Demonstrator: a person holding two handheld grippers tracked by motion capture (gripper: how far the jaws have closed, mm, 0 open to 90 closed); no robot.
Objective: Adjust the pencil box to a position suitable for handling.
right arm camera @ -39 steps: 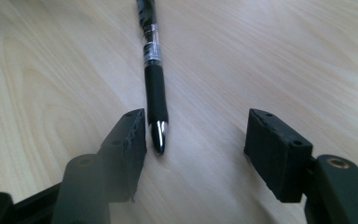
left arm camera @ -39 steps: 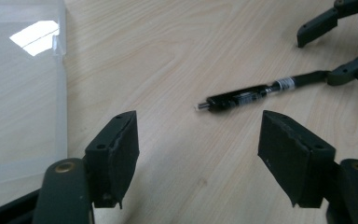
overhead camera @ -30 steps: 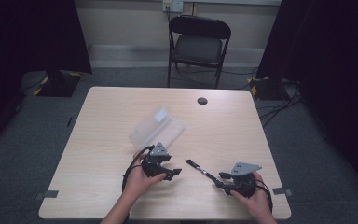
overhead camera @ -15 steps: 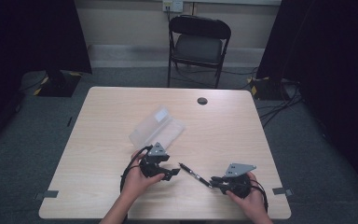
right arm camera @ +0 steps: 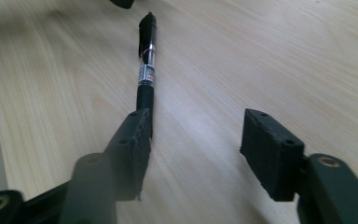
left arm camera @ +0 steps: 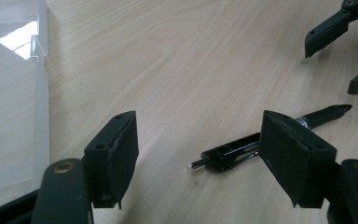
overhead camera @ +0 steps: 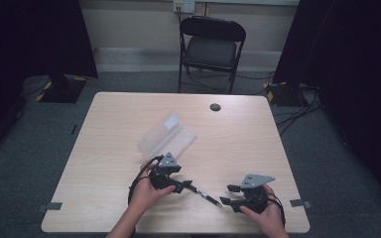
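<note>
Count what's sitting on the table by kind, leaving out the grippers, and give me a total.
Black pen: 1
Clear plastic case: 1
Round black grommet in the table top: 1
Total: 3

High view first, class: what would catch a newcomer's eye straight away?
A black pen lies flat on the pale table near its front edge, between the left gripper and the right gripper, both open. Behind the left hand, a clear plastic case lies on the tabletop.
</note>
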